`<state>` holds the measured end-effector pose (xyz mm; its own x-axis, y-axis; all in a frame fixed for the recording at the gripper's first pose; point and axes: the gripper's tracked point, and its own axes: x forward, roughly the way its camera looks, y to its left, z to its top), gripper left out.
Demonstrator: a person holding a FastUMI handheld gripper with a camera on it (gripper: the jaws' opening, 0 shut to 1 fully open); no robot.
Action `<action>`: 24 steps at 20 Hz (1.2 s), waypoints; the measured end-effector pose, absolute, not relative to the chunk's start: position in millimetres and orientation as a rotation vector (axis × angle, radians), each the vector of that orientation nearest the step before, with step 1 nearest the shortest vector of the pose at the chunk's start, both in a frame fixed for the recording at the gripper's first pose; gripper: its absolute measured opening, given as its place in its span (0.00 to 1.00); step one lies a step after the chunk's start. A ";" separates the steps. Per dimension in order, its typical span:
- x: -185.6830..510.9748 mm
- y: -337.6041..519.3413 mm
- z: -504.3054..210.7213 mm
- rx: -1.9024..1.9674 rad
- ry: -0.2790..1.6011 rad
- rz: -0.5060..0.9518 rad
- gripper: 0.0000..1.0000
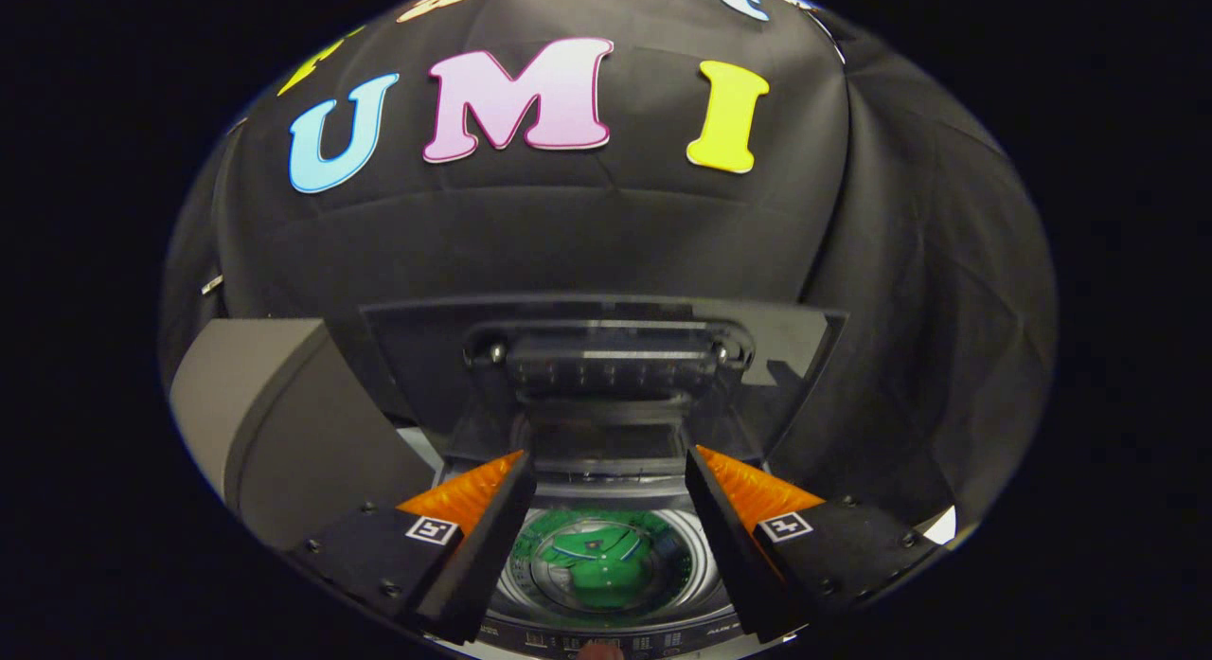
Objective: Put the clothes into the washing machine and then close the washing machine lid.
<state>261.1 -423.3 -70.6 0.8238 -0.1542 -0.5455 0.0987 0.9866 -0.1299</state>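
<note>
Down between the two fingers of the tool (606, 471) sits the open washing machine (606, 632), seen from above; its fingers stand wide apart with nothing between them, poised over the drum mouth and touching neither the machine nor the garment; the green clothes (598, 563) (one piece with a collar, as far as can be told) lie at the bottom of the drum (663, 532), inside the washing machine, below and between the fingers; each finger covers a side of the drum rim, so only the middle of the tub is readable; the control strip at the washing machine's near edge is cut off and its markings are too small to make out; the washing machine lid (606, 357) stands raised behind the drum, beyond the fingertips, a dark glassy panel whose reflections blur its inner fittings; a grey box-like body (275, 414) stands beside the washing machine, partly hidden by one finger; black cloth wall (606, 234) hangs behind the lid.
</note>
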 end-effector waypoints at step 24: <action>375.2 -438.8 -26.5 -0.068 0.563 -0.205 0.99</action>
